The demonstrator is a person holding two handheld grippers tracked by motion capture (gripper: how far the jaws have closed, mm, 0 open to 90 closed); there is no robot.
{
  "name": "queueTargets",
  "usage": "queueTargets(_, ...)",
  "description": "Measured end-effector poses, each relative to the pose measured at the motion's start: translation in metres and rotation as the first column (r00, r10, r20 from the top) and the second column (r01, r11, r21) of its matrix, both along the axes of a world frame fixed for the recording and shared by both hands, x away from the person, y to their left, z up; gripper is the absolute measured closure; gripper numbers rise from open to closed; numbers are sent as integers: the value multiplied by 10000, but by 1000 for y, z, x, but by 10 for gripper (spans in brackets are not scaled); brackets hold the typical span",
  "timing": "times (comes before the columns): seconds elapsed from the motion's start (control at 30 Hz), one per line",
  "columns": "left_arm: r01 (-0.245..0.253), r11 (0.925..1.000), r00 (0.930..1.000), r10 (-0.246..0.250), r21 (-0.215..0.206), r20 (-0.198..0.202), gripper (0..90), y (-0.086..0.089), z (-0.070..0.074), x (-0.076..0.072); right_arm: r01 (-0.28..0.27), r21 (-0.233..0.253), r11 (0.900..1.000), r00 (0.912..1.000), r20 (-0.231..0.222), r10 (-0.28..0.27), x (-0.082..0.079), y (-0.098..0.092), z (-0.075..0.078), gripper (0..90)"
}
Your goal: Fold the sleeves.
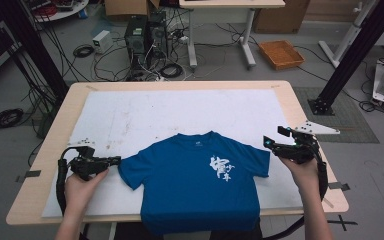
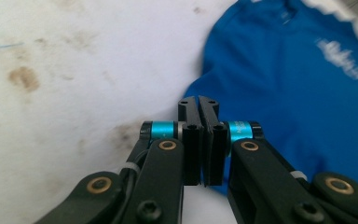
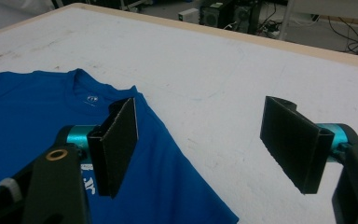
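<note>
Flat on the desk (image 1: 280, 95), a blue shirt (image 1: 195, 185) lies between both tongs, its hem over the near edge. Left tongs (image 1: 116, 160), shut and empty, sit just off the left sleeve; right tongs (image 1: 275, 137), wide open, hover by the right sleeve.

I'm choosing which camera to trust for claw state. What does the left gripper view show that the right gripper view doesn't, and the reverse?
Left gripper view alone: the left claw with its jaws pressed together at the sleeve edge of the blue T-shirt, plus brown stains on the white sheet. Right gripper view alone: the right claw with its jaws wide apart above the other sleeve, the table's wooden edge, and computer towers on the floor. Both share the shirt and the white sheet.
</note>
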State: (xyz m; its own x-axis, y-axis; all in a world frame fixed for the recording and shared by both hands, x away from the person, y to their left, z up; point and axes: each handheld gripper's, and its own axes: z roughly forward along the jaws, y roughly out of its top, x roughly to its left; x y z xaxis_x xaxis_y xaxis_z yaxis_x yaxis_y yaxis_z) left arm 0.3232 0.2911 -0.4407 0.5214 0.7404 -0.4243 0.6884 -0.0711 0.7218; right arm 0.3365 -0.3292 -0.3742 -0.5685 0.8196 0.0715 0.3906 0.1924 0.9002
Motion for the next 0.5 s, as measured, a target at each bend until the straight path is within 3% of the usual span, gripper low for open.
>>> queueTargets(0.2,384,9955,9992,-375,-864,126,882,-18,20,-6,34,139,9999,9999,105,-35,0,-2,3,272)
queueTargets(0.3,703,9892,9974,-674,-1284,267,882,-39,31,-6,48,190,9998,9999,124,-51,0,-3,4,272)
queueTargets(0.33,930,9841,9955,-893,-1516,308,882,-60,38,-4,12,224,9997,9998,188,-16,0,-3,5,272)
queueTargets(0.37,930,9841,9955,-893,-1516,308,882,-60,38,-4,8,259,9997,9998,178,-13,-1,-3,6,272)
queueTargets(0.43,1220,9779,9925,-1201,-1696,219,882,-86,42,-1,7,284,9996,9997,225,-13,-1,-4,6,272)
queueTargets(0.5,1324,9761,9912,-1310,-1722,195,882,-95,42,0,15,290,9996,9998,218,-21,-1,-4,7,272)
